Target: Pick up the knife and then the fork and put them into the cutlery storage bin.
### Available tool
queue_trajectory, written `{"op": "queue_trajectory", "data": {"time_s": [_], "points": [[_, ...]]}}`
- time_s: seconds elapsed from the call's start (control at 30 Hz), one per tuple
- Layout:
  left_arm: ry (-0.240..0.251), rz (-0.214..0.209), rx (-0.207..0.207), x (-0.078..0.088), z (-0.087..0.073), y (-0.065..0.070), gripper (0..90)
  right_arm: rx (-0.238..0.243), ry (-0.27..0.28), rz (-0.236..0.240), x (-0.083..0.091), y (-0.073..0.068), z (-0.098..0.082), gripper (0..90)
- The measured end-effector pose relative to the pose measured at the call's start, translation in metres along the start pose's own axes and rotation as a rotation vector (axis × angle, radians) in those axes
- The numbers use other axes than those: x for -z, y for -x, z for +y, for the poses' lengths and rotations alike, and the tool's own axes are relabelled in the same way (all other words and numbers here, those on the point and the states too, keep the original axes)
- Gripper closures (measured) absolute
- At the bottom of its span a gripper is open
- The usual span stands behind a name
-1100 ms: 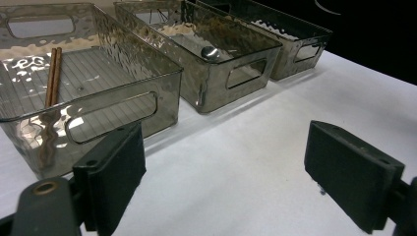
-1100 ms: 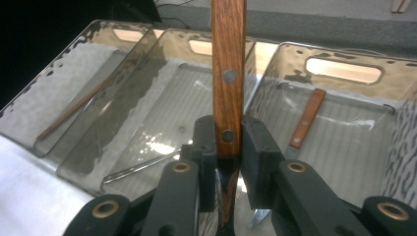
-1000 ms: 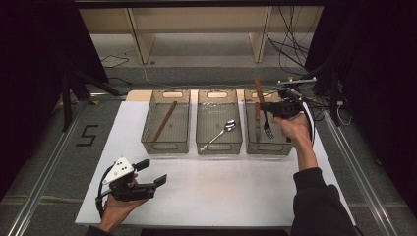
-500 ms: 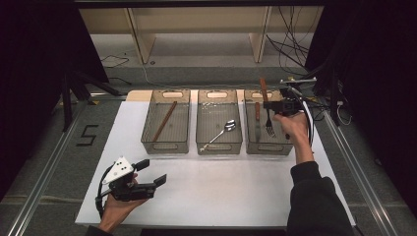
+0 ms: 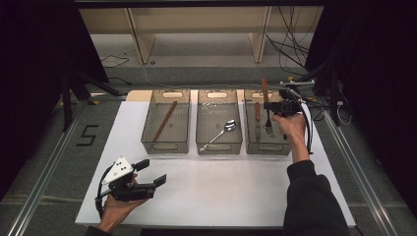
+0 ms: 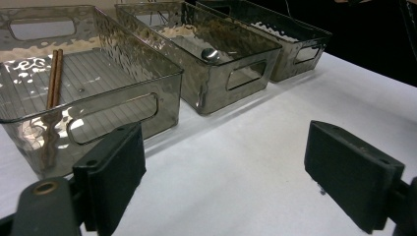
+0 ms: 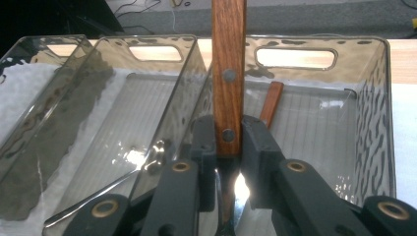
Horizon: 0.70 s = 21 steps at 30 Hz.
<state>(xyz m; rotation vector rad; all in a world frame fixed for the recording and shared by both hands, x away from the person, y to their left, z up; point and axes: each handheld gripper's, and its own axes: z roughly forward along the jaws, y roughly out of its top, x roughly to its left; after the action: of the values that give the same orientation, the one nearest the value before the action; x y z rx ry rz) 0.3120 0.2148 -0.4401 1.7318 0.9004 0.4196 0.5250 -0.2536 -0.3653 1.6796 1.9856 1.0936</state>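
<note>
High view: above my side, looking forward and down on the whole tabletop (image 5: pixel 221 187). My left gripper view: low near the front edge, facing the three bins (image 6: pixel 216 73). My right gripper view: close over the same bins.

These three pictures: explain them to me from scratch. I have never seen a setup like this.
A person sits at a white table and holds a hand-held gripper in each hand, a tool with two black jaws. The high view looks down from above. The other two views come from cameras that ride on the grippers and look along their jaws.

Three clear bins stand side by side. The left bin holds chopsticks, the middle bin a spoon, and the right bin a wood-handled knife.

The right hand-held gripper is shut on the wooden handle of a fork above the right bin, tines down. The left hand-held gripper is open, near the table's front edge, with nothing between its jaws.
</note>
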Motion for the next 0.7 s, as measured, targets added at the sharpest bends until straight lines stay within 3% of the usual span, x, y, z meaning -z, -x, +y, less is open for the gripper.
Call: {"op": "queue_trajectory", "data": {"time_s": [0.37, 0.7], "points": [[-0.002, 0.000, -0.001, 0.000, 0.000, 0.000, 15.1, -0.018, 0.003, -0.014, -0.008, 0.005, -0.006, 77.9], [-0.003, -0.002, -0.003, 0.000, 0.000, 0.000, 15.1, -0.044, -0.040, -0.014, -0.020, 0.008, -0.018, 76.9]]}}
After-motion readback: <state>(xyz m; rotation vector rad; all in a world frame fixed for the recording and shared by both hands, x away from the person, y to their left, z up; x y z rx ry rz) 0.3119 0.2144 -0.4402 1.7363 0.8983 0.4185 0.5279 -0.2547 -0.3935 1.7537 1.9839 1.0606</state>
